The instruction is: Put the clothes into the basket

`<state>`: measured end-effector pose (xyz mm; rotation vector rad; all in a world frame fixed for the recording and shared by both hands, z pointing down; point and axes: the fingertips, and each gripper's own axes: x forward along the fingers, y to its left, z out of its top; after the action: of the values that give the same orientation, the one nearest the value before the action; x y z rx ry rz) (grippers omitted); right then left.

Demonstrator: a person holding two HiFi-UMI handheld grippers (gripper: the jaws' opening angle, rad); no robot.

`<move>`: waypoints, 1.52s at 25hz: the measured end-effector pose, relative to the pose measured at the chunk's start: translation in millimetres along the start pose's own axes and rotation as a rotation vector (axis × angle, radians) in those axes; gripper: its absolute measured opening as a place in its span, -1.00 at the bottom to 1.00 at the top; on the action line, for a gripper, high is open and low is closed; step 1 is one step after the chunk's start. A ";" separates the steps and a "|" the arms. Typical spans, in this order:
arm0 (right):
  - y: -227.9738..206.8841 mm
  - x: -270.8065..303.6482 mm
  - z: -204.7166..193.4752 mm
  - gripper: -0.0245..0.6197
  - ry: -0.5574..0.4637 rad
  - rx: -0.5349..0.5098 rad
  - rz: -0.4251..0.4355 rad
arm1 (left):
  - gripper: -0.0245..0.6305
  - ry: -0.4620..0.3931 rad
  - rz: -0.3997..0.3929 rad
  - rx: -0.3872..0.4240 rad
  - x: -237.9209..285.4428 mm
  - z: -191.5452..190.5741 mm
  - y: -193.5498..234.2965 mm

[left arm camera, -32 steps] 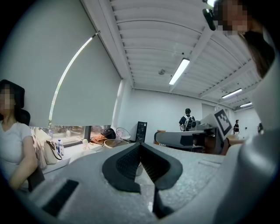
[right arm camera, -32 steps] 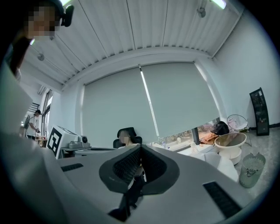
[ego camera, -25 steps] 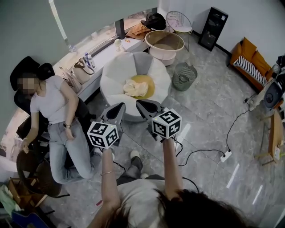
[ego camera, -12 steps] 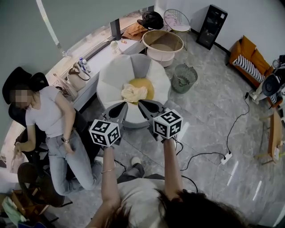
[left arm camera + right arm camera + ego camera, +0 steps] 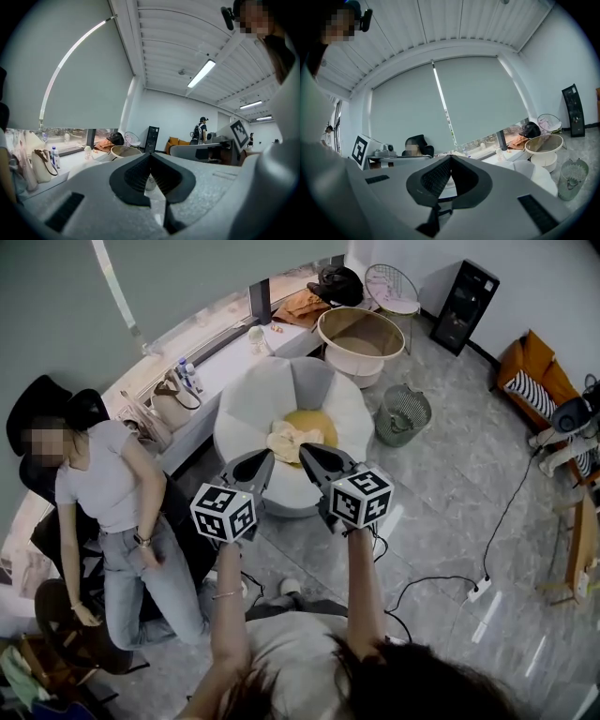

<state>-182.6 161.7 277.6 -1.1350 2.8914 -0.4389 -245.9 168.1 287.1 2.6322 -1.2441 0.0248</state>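
A crumpled cream garment [image 5: 289,441] lies on the yellow seat of a white petal-shaped chair [image 5: 246,405]. A big round beige basket [image 5: 361,334] stands behind the chair and also shows in the right gripper view as the beige basket [image 5: 543,144]. My left gripper [image 5: 265,457] and right gripper [image 5: 303,448] are held side by side over the chair's front rim, just short of the garment. Both point nearly level. The left gripper [image 5: 150,154] has its jaws shut with nothing between them. So does the right gripper [image 5: 450,158].
A person [image 5: 103,474] sits at the left beside a counter [image 5: 220,348] with bottles and a bag. A wire mesh bin [image 5: 403,413] stands right of the chair. A black tower [image 5: 466,292], an orange sofa [image 5: 530,371] and floor cables with a power strip [image 5: 478,589] lie to the right.
Both grippers have moved forward together toward the white chair; their tips now reach over its front rim, close to the garment. Both jaws stayed shut.
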 end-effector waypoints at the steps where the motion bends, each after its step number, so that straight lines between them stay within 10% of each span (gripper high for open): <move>1: -1.1 2.1 0.7 -0.90 -0.002 0.002 0.000 | -0.89 -0.004 0.005 -0.007 0.1 0.1 3.4; 38: -138.4 74.1 18.0 -0.90 0.099 0.073 0.055 | -0.89 0.037 0.090 -0.103 133.4 -4.4 57.9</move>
<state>-143.2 10.9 303.5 -1.0495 2.9542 -0.6111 -204.5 32.1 317.9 2.4767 -1.3140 0.0239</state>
